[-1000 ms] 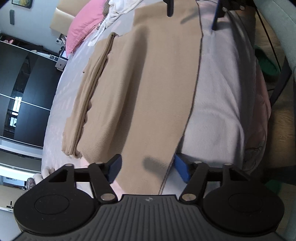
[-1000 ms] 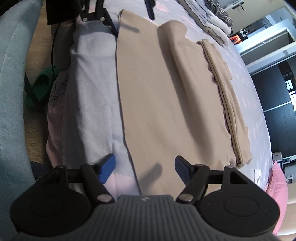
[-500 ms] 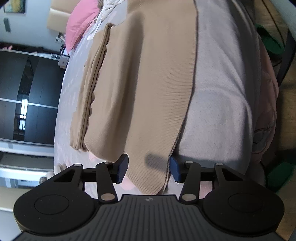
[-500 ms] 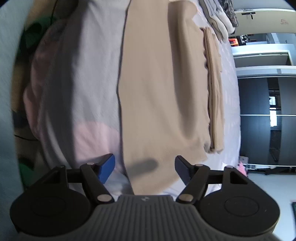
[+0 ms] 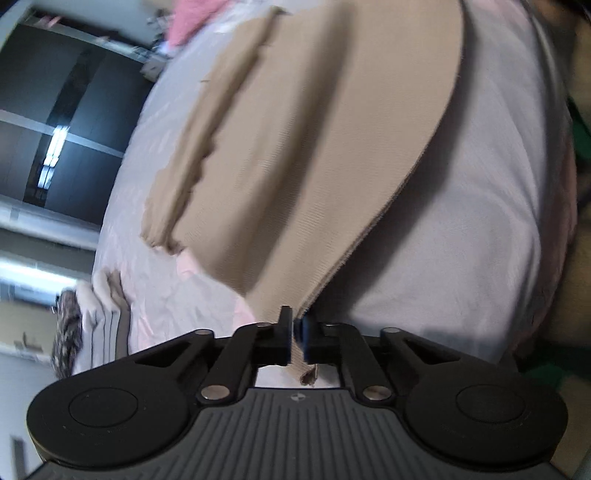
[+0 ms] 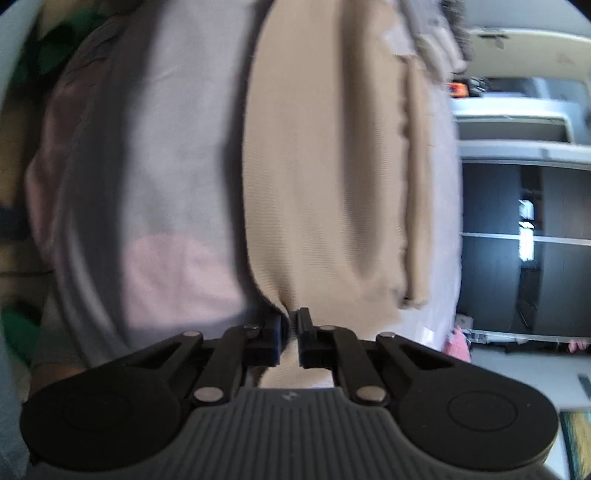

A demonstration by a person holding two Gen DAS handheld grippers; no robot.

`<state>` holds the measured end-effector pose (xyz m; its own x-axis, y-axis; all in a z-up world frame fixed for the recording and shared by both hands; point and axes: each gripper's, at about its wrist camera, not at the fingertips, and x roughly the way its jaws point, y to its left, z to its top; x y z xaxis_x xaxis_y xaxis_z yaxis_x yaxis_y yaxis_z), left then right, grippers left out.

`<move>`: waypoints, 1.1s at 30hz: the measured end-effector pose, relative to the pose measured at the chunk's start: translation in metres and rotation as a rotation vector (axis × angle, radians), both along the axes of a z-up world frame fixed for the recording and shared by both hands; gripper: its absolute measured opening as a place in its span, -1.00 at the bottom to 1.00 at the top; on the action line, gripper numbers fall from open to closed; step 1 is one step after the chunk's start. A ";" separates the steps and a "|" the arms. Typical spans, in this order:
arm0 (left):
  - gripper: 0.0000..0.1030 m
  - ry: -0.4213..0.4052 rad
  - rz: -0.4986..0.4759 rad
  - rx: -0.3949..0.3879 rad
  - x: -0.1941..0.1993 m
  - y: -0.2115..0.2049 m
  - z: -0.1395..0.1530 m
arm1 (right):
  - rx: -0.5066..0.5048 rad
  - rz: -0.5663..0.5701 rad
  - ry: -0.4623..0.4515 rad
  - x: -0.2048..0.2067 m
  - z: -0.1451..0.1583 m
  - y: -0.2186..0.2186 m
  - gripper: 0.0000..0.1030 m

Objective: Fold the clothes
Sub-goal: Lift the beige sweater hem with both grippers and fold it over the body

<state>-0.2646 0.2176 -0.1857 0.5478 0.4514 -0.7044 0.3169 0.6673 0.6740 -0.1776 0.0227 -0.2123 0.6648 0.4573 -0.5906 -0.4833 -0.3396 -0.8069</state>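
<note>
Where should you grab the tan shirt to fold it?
Grab the tan shirt at its two near corners, coming from the bed's edge. It lies flat with that long edge free. The left gripper and right gripper already pinch there.

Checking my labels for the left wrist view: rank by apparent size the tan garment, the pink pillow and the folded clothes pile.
1. tan garment, by far largest.
2. folded clothes pile.
3. pink pillow, though it lies farther away and is cut by the frame edge, so true size is unsure.

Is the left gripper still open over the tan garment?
No, the left gripper has pinched shut on the tan garment at its near corner.
</note>
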 end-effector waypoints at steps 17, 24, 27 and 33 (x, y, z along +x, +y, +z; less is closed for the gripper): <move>-0.98 -0.493 0.235 -0.256 0.019 0.057 0.160 | 0.560 -0.226 0.022 0.062 0.133 0.034 -0.86; -0.99 -0.436 0.200 -0.199 0.062 0.081 0.187 | 0.551 -0.207 0.047 0.109 0.164 0.058 -0.86; -0.99 -0.401 0.219 -0.201 0.082 0.098 0.184 | 0.543 -0.196 0.058 0.130 0.171 0.074 -0.86; -0.98 -0.345 0.236 -0.193 0.125 0.126 0.172 | 0.505 -0.203 0.085 0.171 0.167 0.119 -0.86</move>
<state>-0.1399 0.3434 -0.0136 0.6633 0.4702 -0.5822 -0.0800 0.8180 0.5696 -0.0071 0.1414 -0.0457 0.7284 0.5654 -0.3870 -0.5697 0.1860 -0.8005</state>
